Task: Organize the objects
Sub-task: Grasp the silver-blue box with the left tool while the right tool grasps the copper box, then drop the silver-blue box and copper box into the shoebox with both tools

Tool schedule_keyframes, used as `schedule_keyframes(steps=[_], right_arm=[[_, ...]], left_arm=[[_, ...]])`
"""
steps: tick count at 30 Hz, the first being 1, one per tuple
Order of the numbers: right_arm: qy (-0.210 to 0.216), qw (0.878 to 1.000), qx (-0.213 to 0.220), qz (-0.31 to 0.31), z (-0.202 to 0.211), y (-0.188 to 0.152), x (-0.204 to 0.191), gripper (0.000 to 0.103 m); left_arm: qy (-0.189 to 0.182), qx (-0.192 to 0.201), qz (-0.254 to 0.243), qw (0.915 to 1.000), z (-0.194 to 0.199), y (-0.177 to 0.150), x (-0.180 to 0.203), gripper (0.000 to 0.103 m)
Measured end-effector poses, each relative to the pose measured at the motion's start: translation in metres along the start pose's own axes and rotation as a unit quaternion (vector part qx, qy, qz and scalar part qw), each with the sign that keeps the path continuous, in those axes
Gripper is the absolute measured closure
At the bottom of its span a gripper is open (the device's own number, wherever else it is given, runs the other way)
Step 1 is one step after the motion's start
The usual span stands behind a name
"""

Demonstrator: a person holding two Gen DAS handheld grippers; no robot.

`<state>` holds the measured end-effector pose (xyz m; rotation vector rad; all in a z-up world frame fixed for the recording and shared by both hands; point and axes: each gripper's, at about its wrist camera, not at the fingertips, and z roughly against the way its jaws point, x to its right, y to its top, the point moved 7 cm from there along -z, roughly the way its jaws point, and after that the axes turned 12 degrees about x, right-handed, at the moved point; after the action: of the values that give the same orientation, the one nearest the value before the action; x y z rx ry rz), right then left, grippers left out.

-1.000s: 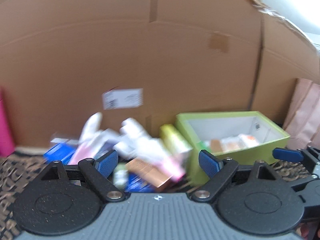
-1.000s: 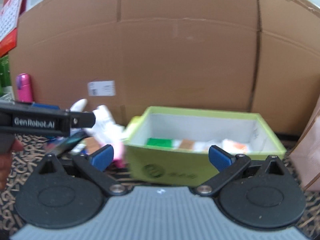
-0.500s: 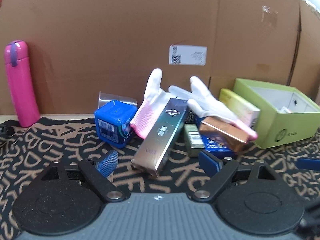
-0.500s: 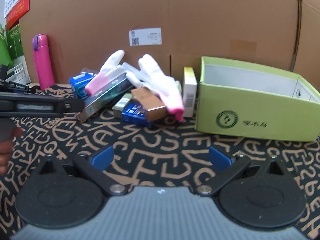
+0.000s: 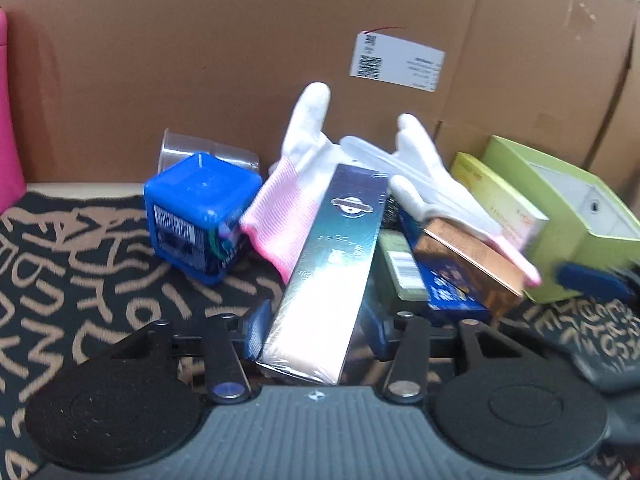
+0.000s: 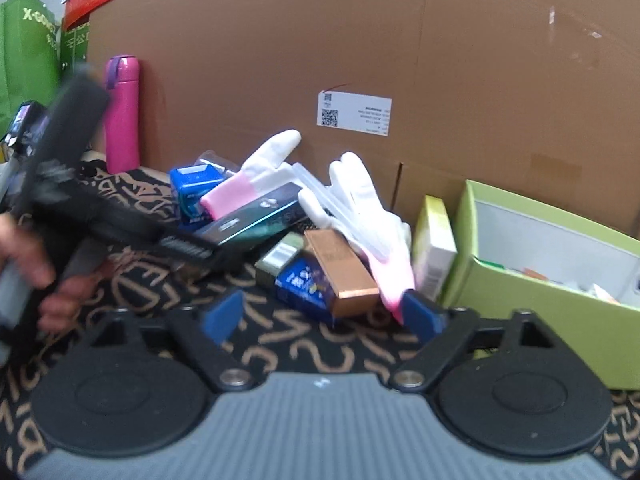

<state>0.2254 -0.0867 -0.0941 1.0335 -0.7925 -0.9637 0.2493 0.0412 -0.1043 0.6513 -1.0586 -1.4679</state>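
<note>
From the left wrist, the left hand-held gripper (image 5: 316, 330) has its blue pads against both sides of the near end of a long shiny teal-and-silver carton (image 5: 332, 268), which leans on a pile of small boxes and white-and-pink knit gloves (image 5: 296, 184).

From the right wrist, the right hand-held gripper (image 6: 324, 316) is spread wide and empty, near the pile, with the lime-green open cardboard box (image 6: 556, 280) to the right on the black letter-patterned surface (image 6: 320, 344).
</note>
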Motion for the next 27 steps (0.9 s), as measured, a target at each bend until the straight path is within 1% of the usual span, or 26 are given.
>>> schedule_keyframes(steps=[1, 3, 6, 9, 11, 13, 17, 20, 21, 23, 25, 27], right_arm=[[0.003, 1.0, -0.002, 0.0, -0.008, 0.0, 0.0, 0.035], [0.006, 1.0, -0.007, 0.002, -0.022, 0.001, 0.001, 0.043], [-0.007, 1.0, -0.012, 0.009, -0.04, -0.001, 0.002, 0.044], [-0.018, 1.0, -0.022, -0.001, -0.053, -0.006, 0.009, 0.044], [-0.016, 0.999, -0.035, -0.014, -0.055, -0.012, 0.012, 0.063], [-0.008, 0.999, -0.037, -0.027, -0.044, -0.015, 0.01, 0.071], [-0.006, 0.998, -0.053, -0.033, -0.007, -0.025, -0.003, 0.072], [0.008, 0.996, -0.081, -0.04, 0.023, -0.041, -0.014, 0.072], [0.016, 0.995, -0.087, -0.037, 0.03, -0.045, -0.019, 0.072], [0.023, 0.995, -0.092, -0.03, 0.037, -0.049, -0.024, 0.072], [0.02, 0.995, -0.092, -0.03, 0.039, -0.049, -0.025, 0.071], [0.017, 0.995, -0.093, -0.033, 0.035, -0.047, -0.023, 0.068]], left_arm=[[0.002, 0.001, -0.003, 1.0, 0.004, -0.003, 0.0, 0.053], [0.003, 0.005, -0.011, 0.9999, 0.009, -0.007, 0.001, 0.053], [0.004, 0.012, -0.02, 0.9997, 0.012, -0.009, 0.002, 0.053], [0.01, 0.008, -0.018, 0.9997, 0.016, -0.01, 0.001, 0.054], [0.009, 0.004, -0.017, 0.9998, 0.021, -0.011, 0.003, 0.057], [0.013, -0.004, -0.018, 0.9997, 0.029, -0.015, 0.005, 0.06], [0.025, -0.02, -0.044, 0.9985, 0.056, -0.03, 0.016, 0.061], [0.02, -0.026, -0.041, 0.9986, 0.072, -0.039, 0.024, 0.062], [0.021, -0.026, -0.041, 0.9986, 0.074, -0.04, 0.025, 0.06], [0.027, -0.015, -0.046, 0.9985, 0.073, -0.037, 0.028, 0.043], [0.045, -0.009, -0.059, 0.9972, 0.066, -0.032, 0.028, 0.043], [0.051, -0.01, -0.06, 0.9968, 0.058, -0.028, 0.027, 0.043]])
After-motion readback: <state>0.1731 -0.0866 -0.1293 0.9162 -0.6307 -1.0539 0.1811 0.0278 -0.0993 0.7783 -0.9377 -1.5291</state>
